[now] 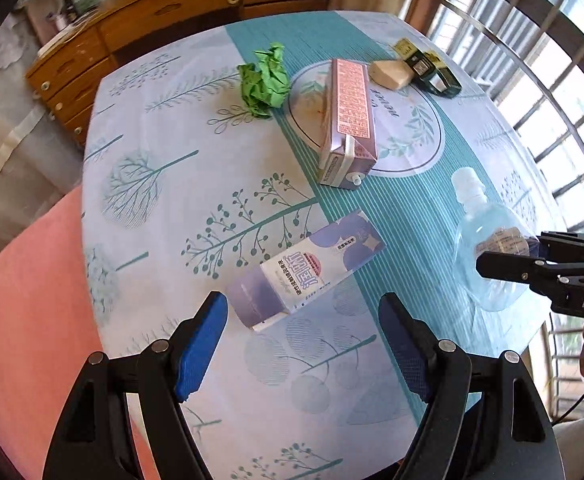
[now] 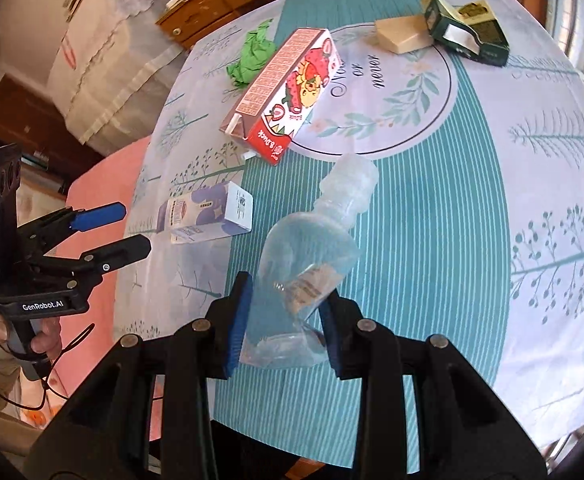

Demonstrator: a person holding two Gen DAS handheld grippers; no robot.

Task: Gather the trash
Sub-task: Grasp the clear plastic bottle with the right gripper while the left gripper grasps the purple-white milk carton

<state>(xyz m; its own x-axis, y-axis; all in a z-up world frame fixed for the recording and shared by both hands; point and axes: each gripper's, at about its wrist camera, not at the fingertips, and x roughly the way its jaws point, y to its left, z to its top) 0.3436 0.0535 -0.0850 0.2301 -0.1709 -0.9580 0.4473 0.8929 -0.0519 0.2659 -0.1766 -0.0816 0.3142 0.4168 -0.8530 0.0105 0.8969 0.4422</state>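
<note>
From the left wrist camera, the left gripper [image 1: 303,312] hangs over a table [image 1: 164,216] draped in a pale cloth printed with teal trees, its blue-padded jaws spread wide with nothing between them. Just ahead of the fingertips a small purple-and-white carton [image 1: 305,270] lies flat, apart from both pads; its large printed characters are not legible to me. Farther off lies a pink drink carton [image 1: 347,120] on its side, its panel of small print too fine to read. Left of it sits a crumpled green paper [image 1: 264,79]. Beyond are a beige wedge [image 1: 391,73] and a dark green packet [image 1: 431,68] near the far table edge. At right, the right gripper [image 1: 487,264], lettered "DAS", pinches a clear plastic bottle [image 1: 487,240]. Open cloth lies between the cartons and the left table edge.

From the right wrist camera, the right gripper [image 2: 282,320] has narrowed its jaws onto the clear plastic bottle's crushed lower body, the cap end pointing away; its label is unreadable. The pink drink carton [image 2: 288,88] shows a strawberry cartoon. The cloth's round medallion [image 2: 375,92] reads "Now or never". The left gripper [image 2: 132,228], marked "GenRobot.AI", sits at the table's left edge beside the purple-and-white carton [image 2: 208,216], which carries a QR code. A hand [image 2: 46,336] grips its handle. The right half of the cloth is bare.
</note>
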